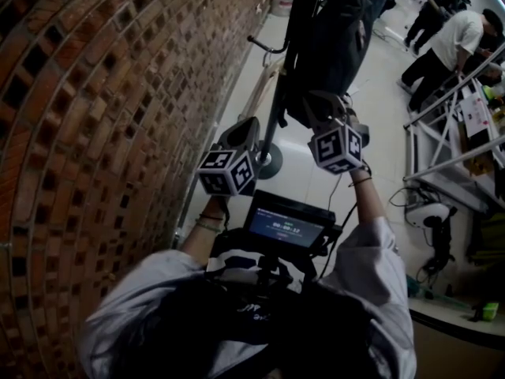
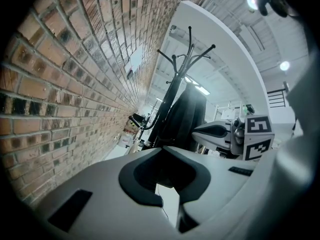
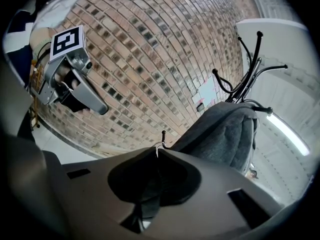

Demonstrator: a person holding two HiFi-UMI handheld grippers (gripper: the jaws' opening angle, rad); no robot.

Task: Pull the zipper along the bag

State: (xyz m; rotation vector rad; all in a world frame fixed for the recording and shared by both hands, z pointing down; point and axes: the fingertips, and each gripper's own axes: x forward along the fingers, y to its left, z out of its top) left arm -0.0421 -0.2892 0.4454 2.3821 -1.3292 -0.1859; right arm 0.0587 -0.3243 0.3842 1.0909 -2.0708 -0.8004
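A dark grey bag [image 1: 331,46] hangs from a black coat rack [image 1: 296,22] beside the brick wall. My right gripper [image 1: 333,107] is at the bag's lower end. In the right gripper view its jaws are shut on a small metal zipper pull [image 3: 161,138], which sticks out past the tips, with the bag [image 3: 225,129] just behind. Dark fabric fills the hollow between the jaws. My left gripper [image 1: 241,131] hangs left of the bag, apart from it, jaws shut on nothing. The left gripper view shows the bag [image 2: 185,114] and the right gripper [image 2: 225,134] ahead.
A brick wall [image 1: 102,93] runs along the left. The rack's round base [image 1: 272,163] stands on the pale floor. Metal frames [image 1: 450,133] and several people [image 1: 450,38] are at the right. A small screen [image 1: 286,229] sits at the person's chest.
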